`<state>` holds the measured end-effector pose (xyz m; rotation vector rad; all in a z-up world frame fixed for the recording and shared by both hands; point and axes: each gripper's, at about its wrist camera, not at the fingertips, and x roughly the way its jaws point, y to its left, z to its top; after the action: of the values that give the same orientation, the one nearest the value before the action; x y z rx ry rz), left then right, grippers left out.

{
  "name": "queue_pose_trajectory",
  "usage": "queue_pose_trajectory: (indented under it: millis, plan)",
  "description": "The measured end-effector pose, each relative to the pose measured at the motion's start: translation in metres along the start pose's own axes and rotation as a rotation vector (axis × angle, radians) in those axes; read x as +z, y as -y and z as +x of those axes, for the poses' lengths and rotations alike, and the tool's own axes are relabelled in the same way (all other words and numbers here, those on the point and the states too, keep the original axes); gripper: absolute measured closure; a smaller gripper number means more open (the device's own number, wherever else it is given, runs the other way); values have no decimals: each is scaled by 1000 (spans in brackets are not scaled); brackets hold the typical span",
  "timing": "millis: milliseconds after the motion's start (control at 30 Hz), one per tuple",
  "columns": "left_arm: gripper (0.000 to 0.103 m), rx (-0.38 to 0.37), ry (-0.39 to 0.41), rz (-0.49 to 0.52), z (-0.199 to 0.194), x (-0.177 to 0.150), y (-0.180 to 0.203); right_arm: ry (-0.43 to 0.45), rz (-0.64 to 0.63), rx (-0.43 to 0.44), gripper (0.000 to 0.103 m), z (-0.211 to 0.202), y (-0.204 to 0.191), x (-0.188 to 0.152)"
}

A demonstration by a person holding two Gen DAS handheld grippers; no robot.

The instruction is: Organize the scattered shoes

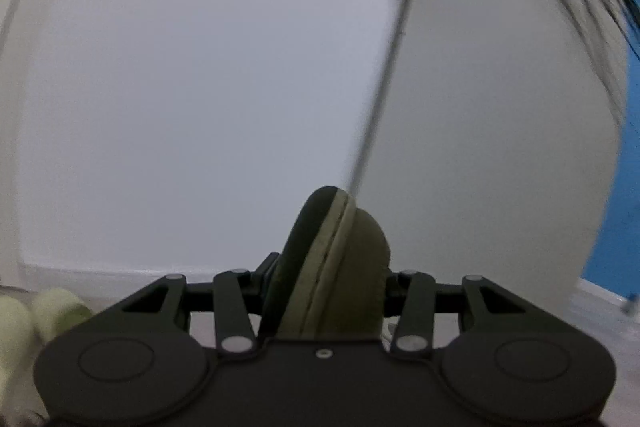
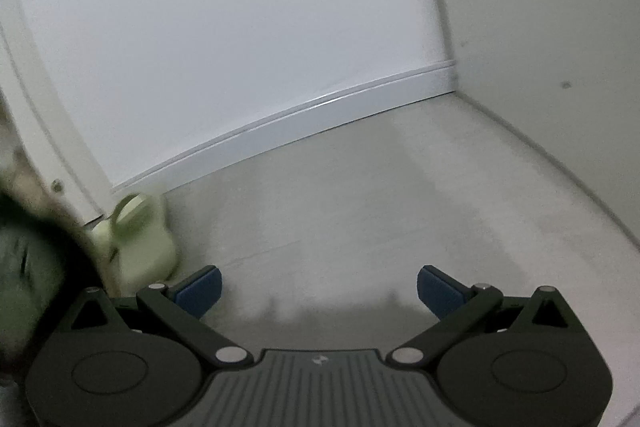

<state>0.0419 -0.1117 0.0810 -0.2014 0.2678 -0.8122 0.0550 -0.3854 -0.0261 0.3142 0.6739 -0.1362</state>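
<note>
In the left wrist view my left gripper point(image 1: 326, 287) is shut on an olive-green shoe point(image 1: 340, 267) with a dark sole, held on edge and raised in front of a white wall. Pale green slippers point(image 1: 36, 311) show at the lower left. In the right wrist view my right gripper point(image 2: 318, 291) is open and empty, its blue pads point(image 2: 200, 291) wide apart above a grey floor. A pale green slipper point(image 2: 140, 235) stands at the left by the wall, just beyond the left pad.
A white skirting board point(image 2: 300, 115) runs along the wall into a corner at the right. A white frame post point(image 2: 60, 147) stands at the left. A blue surface point(image 1: 616, 187) lies at the right edge of the left view.
</note>
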Motion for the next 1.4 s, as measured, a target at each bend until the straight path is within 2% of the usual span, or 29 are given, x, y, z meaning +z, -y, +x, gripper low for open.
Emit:
queue_pose_trajectory:
  millis: [67, 167, 233, 367, 633, 733, 800, 1067, 1233, 1400]
  plan:
    - [57, -70, -49, -18, 6, -9, 12, 19, 18, -44, 0, -10, 18, 2]
    - [57, -124, -103, -53, 11, -19, 18, 37, 46, -98, 0, -21, 40, 3]
    - [57, -144, -135, -59, 14, -25, 20, 43, 61, -139, 0, -30, 56, 2]
    - [57, -170, -200, -66, 24, -36, 17, 38, 73, -153, 0, -34, 67, 0]
    - [57, -135, -269, -85, 43, -54, -14, 32, 55, -113, 0, -28, 65, 3]
    - [57, -124, -288, -87, 19, -65, 7, 30, 41, -97, 0, -28, 66, 3]
    - [57, -125, -300, -98, 22, -76, 2, 28, 41, -96, 0, -27, 65, 3]
    - [57, -185, -299, -102, 44, -79, -15, 8, 42, -89, 0, -17, 63, 7]
    - [58, -256, -335, -163, 66, -77, -47, 0, 27, -60, 0, -14, 58, 8]
    - [58, -270, -383, -219, 98, -73, -79, -27, 16, -38, 0, -2, 53, 7]
